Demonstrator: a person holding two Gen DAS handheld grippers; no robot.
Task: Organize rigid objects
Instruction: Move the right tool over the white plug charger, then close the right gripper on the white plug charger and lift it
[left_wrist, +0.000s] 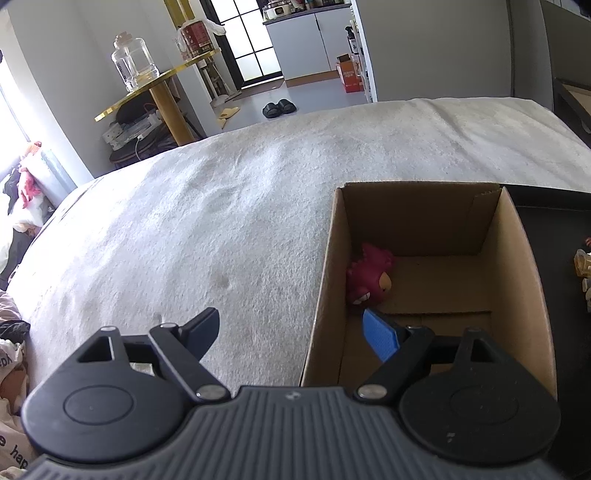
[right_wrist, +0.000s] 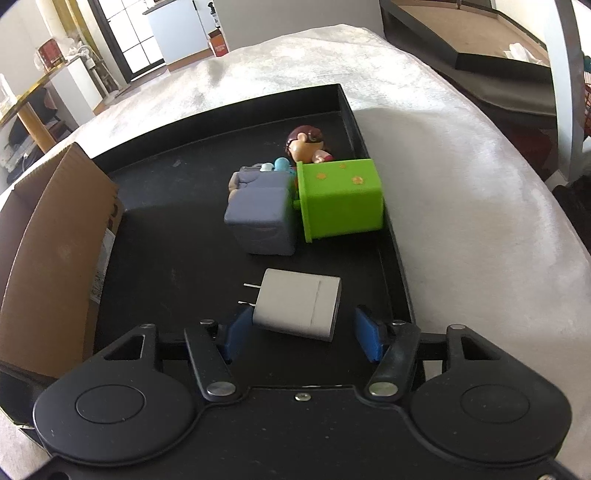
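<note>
Left wrist view: left gripper (left_wrist: 299, 334) spread wide and empty, straddling the near left wall of the cardboard box (left_wrist: 517, 266).
One finger hangs outside the box over the white blanket (left_wrist: 221, 206); the blue-padded finger is inside, just short of the red toy (left_wrist: 369, 277) lying on the box floor against the left wall. Beyond the bed: a gold shelf (left_wrist: 162, 79) with a glass jar (left_wrist: 133, 64), and black slippers (left_wrist: 279, 108) on the floor. A figure at the right edge is cut off.

Right wrist view: right gripper (right_wrist: 301, 334) open, holding nothing.
The white charger (right_wrist: 299, 304) lies on the black tray (right_wrist: 166, 258) between the fingers, prongs pointing left; contact cannot be determined. Farther in lie a grey block (right_wrist: 260, 221), a green box (right_wrist: 341, 199) on its side and a doll (right_wrist: 308, 146), mostly hidden behind it.
</note>
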